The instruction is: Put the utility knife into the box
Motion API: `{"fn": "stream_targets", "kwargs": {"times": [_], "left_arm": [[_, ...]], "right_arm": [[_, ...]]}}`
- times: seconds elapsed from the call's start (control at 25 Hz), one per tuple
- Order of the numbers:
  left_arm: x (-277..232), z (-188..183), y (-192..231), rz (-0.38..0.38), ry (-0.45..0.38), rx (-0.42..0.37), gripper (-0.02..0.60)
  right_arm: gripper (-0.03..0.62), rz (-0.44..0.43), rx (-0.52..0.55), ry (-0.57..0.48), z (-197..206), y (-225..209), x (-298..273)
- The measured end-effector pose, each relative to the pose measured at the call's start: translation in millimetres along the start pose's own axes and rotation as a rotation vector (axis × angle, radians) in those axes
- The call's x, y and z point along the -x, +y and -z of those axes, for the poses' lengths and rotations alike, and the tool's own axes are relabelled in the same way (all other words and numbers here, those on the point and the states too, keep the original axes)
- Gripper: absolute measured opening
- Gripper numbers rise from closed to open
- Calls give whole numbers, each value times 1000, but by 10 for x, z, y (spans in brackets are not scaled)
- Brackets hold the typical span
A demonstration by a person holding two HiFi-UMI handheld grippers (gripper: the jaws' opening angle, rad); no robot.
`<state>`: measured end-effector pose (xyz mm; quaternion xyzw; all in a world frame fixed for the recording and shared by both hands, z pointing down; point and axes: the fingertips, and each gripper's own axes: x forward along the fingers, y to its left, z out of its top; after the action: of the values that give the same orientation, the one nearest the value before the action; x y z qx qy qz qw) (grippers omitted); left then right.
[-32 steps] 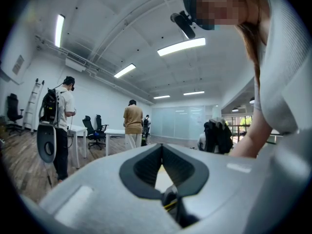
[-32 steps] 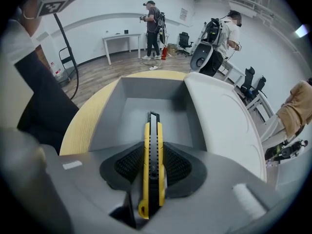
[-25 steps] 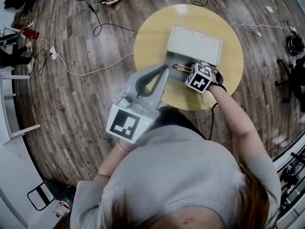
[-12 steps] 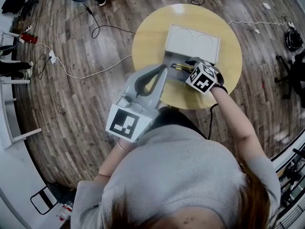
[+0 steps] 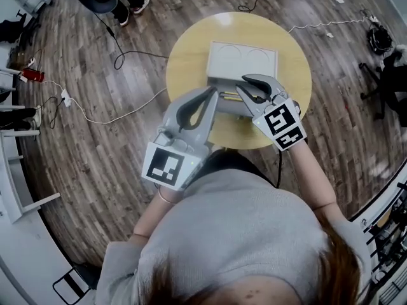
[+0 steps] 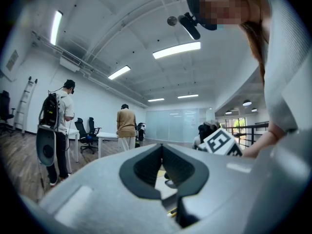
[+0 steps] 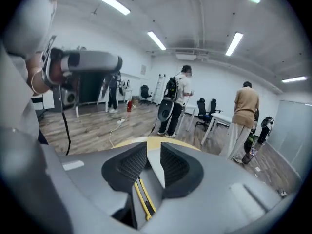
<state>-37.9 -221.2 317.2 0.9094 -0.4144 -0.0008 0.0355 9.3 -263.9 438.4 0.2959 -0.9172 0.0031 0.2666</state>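
Yellow utility knife (image 7: 142, 194) is lying in the box (image 5: 245, 59); your right gripper (image 7: 153, 149), released and empty, has just been narrowing its jaws. Placing seems done; you are likely withdrawing next.

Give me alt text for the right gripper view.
A yellow utility knife lies in an open grey box on a wooden table, seen past the right gripper, whose jaws stand apart with nothing between them and have just been closing.
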Motion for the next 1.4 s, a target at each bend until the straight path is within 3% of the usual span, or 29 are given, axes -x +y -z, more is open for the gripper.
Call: {"fn": "stream_targets", "kwargs": {"times": [0.16,0.36,0.76,0.92,1.4], "left_arm": [[-98,-48,-21,14,-12,-7,-3],[-181,-102,-85,45,-27,-10,-3],[-345,-291,-300,122,-71,-30,-3],[-405,-330,-402,135,-76,-25,-3],[-272,-288,-647,125,-64,10,-3]], "right_arm": [[80,63,-53,-144,-404,-63,353],[29,207,-84,-346,-805,-136,764],[3,348,-106,-440,-1044,-263,1306],[3,356,-136,-470,-1050,-270,1464],[3,262,-181,-529,-913,-253,1763]]}}
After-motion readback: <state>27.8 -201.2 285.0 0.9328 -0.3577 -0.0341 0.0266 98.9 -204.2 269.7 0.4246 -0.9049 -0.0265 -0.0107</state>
